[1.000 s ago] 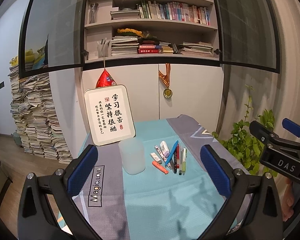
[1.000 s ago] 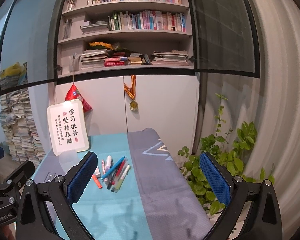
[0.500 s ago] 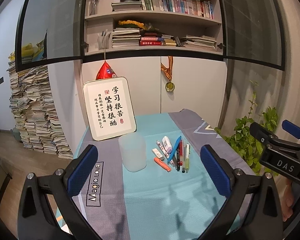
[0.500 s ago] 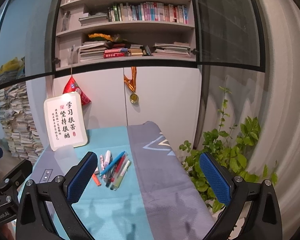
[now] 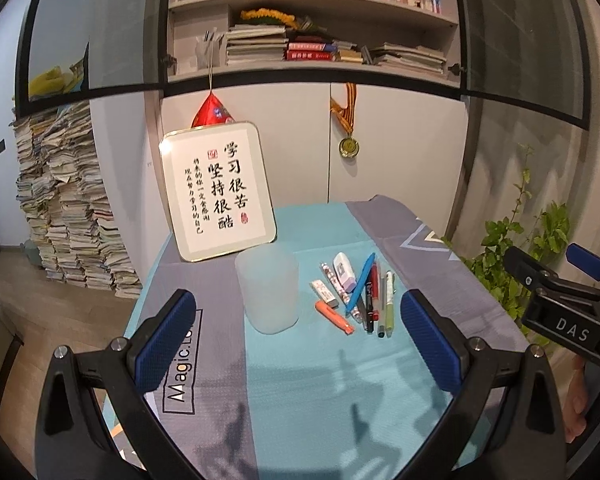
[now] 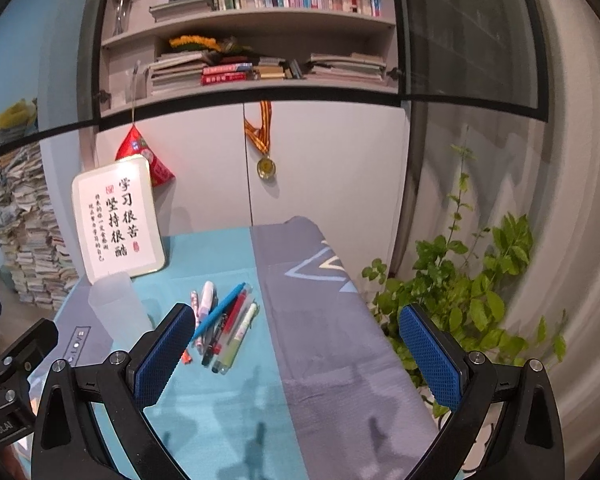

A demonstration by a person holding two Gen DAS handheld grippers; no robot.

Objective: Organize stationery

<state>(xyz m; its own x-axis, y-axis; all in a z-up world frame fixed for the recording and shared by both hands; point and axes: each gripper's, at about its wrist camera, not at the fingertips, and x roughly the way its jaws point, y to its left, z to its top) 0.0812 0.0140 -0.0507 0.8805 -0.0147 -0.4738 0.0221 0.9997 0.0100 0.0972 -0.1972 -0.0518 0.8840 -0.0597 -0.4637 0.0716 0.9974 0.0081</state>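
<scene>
A frosted plastic cup (image 5: pixel 267 292) stands upright on the teal and grey cloth (image 5: pixel 300 380). Right of it lies a cluster of stationery: a blue pen (image 5: pixel 361 283), an orange highlighter (image 5: pixel 334 316), a white eraser (image 5: pixel 324 292), a correction tape (image 5: pixel 345 271) and several pens (image 5: pixel 380 300). My left gripper (image 5: pixel 298 344) is open and empty, above the cloth in front of the cup. My right gripper (image 6: pixel 298 354) is open and empty, right of the pens (image 6: pixel 228 328). The cup also shows in the right wrist view (image 6: pixel 114 306).
A framed calligraphy sign (image 5: pixel 218 196) leans against the cabinet behind the cup. A green plant (image 6: pixel 460 300) stands off the table's right edge. Paper stacks (image 5: pixel 64 208) stand on the floor at left. Bookshelves are above.
Both grippers have moved forward and a little lower toward the table; the cup and pens look nearer. Nothing on the table has moved.
</scene>
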